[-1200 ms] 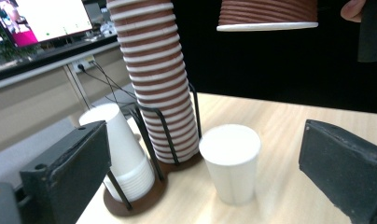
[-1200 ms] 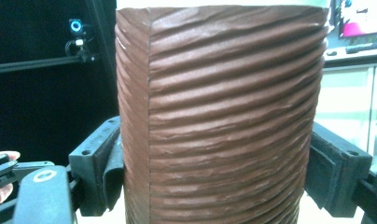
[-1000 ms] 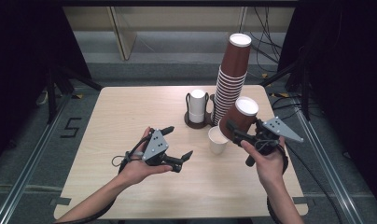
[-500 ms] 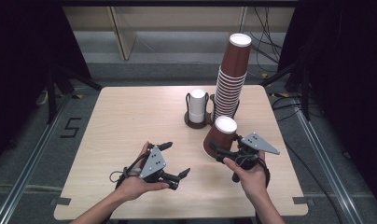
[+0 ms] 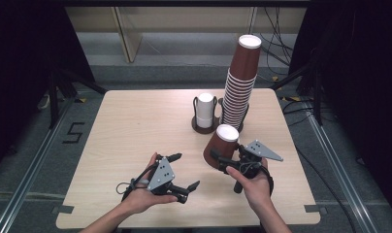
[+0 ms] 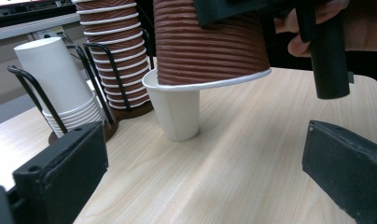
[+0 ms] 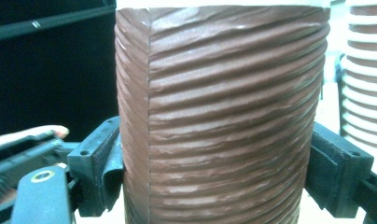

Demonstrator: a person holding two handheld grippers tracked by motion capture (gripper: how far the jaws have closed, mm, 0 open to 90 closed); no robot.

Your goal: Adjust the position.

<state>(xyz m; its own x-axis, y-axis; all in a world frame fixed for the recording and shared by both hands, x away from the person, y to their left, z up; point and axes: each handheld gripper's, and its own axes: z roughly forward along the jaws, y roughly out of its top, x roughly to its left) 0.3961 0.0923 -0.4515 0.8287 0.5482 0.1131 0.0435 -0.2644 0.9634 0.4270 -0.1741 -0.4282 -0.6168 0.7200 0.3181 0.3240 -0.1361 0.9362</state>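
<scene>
— Brown ribbed cup (image 5: 224, 145): where was it, and what had hold of it?

— I had it clamped in my right gripper (image 5: 228, 158), a black pad pressed on each side of its ribbed wall. In the right gripper view the cup (image 7: 224, 116) stood between the pads, its wall creased where the pad at that view's left bore on it. It was upside down and tilted, white bottom uppermost.

— Was it on the table?

— No. In the left gripper view its white rim (image 6: 214, 83) hung over a small white cup (image 6: 177, 112) that stood mouth up on the table (image 5: 136, 126), and it came down around the top of that cup. I could not tell whether the two touched.

— And your left gripper?

— My left gripper (image 5: 184, 171) was over the near part of the table, jaws spread wide apart with nothing between them, pointing toward the two cups.

— What stood beyond?

— Behind the white cup, a dark wire holder (image 5: 199, 127) carried a short stack of white cups (image 5: 204, 110). Just beside it a tall leaning stack of brown ribbed cups (image 5: 240, 85) rose well above everything else, near the far edge of the table.
</scene>
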